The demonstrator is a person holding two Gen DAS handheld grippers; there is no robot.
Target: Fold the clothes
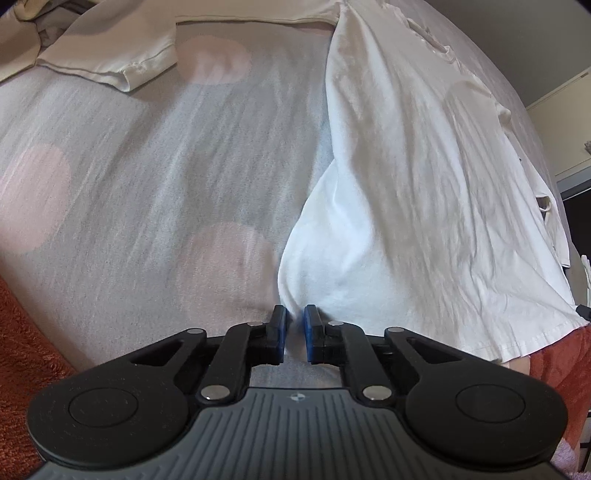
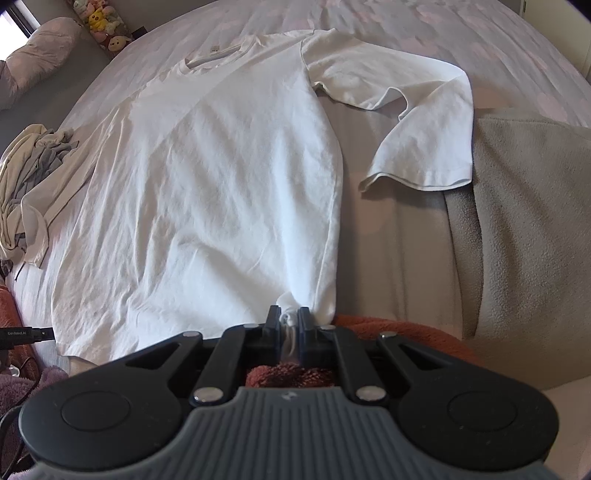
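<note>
A white long-sleeved T-shirt [image 2: 207, 177] lies spread on a bed sheet printed with pale pink dots [image 2: 424, 33], collar toward the top of the right wrist frame, one sleeve bent across the upper right toward a grey blanket [image 2: 528, 206]. At bottom centre the right gripper [image 2: 289, 325] is pinching a bunched bit of the shirt's hem near its right corner, the cloth gathered between narrowly set jaws, a grip that would let the hem be lifted and carried over for a fold. In the left wrist frame the shirt [image 1: 424, 192] drapes down the right half, the fabric blurred and drawn taut toward the bottom centre, where the left gripper [image 1: 295, 321] has its blue-padded fingers [image 1: 309, 332] nearly closed at the shirt's edge; whether they actually grip the cloth cannot be told from this angle. A heap of other garments [image 2: 33, 162] sits at the left edge of the right wrist frame, beside the shirt's other sleeve, and a rust-coloured throw [image 2: 388, 328] lines the near edge of the bed under the gripper. With both tools at the hem, the shirt looks held for a lengthwise fold or a smoothing tug.
</note>
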